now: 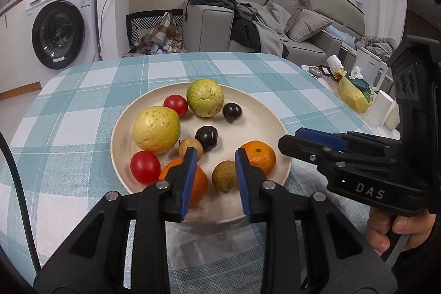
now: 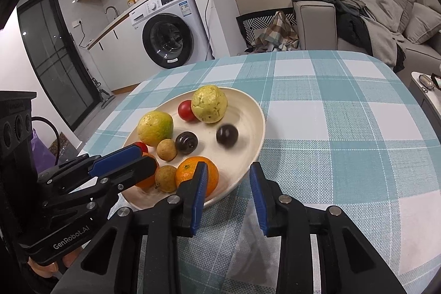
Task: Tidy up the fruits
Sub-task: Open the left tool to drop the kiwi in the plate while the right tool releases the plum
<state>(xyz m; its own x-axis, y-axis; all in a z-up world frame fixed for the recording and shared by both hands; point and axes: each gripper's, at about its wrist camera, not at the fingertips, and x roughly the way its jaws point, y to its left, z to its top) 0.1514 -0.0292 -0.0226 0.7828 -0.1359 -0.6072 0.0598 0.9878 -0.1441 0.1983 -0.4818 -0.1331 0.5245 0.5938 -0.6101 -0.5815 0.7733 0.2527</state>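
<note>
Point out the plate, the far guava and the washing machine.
plate (image 1: pixel 264 117), left wrist view, bare inner right side.
far guava (image 1: pixel 205 98), left wrist view, middle of its skin.
washing machine (image 2: pixel 168 36), right wrist view, door glass.

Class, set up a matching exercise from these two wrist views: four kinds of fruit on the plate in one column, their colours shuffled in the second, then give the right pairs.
Column 1
1. tomatoes
2. mandarins
3. plums
4. guavas

Column 2
A. dark purple, almost black
B. yellow-green
C. red
D. orange

All lie on the cream plate.

Pairs: 1-C, 2-D, 3-A, 4-B
</note>
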